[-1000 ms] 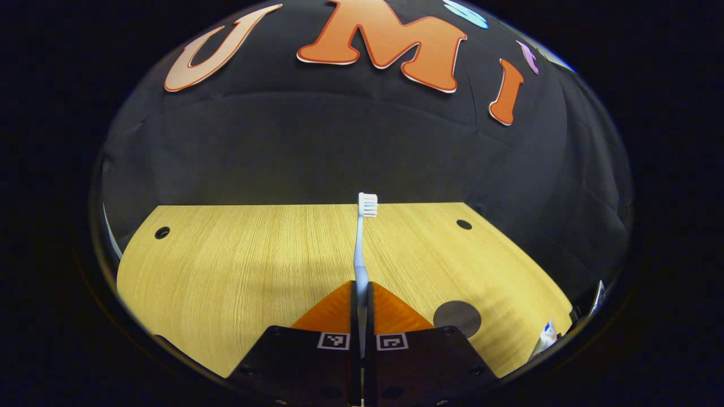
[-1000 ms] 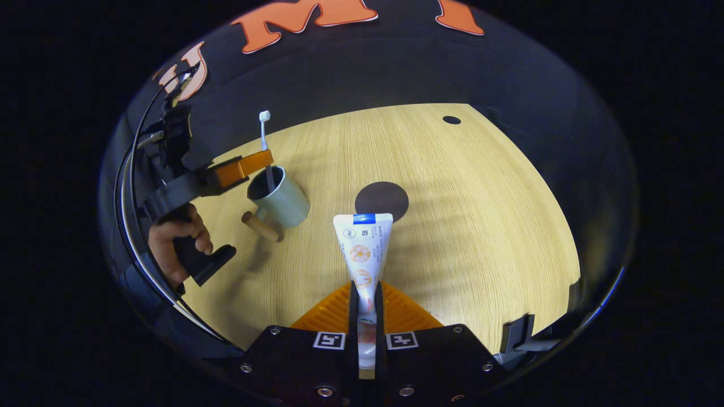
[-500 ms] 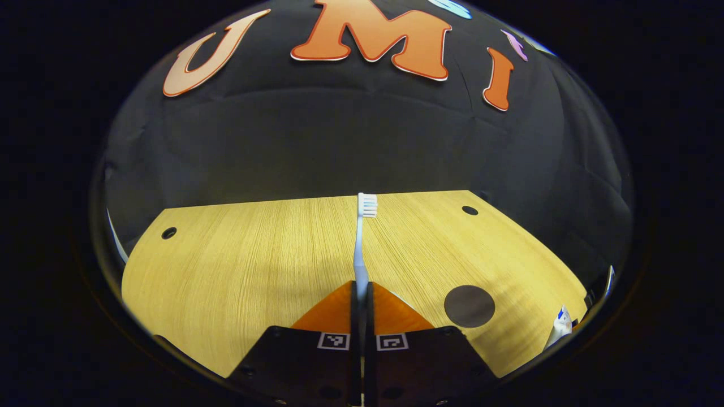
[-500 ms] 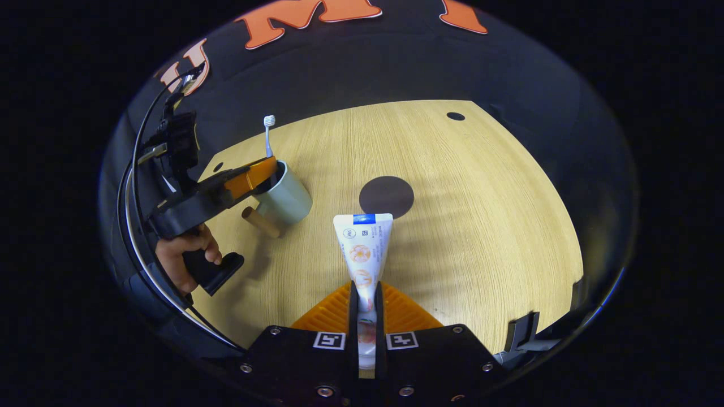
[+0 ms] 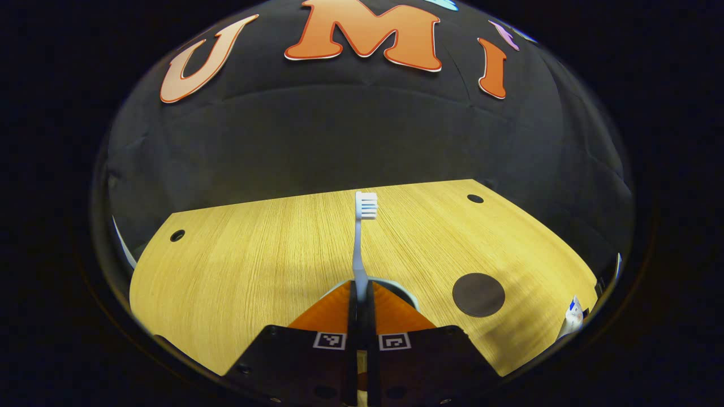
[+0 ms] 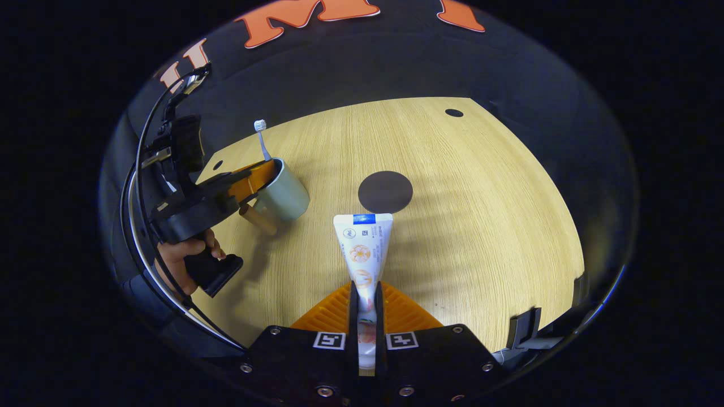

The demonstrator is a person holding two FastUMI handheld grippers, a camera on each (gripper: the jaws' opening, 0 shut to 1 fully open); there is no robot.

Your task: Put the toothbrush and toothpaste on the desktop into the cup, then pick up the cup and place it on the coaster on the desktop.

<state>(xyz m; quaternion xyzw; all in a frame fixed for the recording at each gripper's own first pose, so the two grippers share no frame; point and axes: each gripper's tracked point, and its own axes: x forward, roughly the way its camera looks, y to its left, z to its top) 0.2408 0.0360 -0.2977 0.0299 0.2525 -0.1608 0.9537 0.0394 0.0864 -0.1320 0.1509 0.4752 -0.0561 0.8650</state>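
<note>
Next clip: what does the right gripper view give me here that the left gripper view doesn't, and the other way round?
Right gripper view: the cup's full side with its wooden handle, the hand holding the left tongs, and the toothpaste clamped in the right tongs. Left gripper view: a close look at its tongs shut on the toothbrush, above a sliver of cup rim. Shared: toothbrush, cup, toothpaste, the bare coaster, the desktop.
</note>
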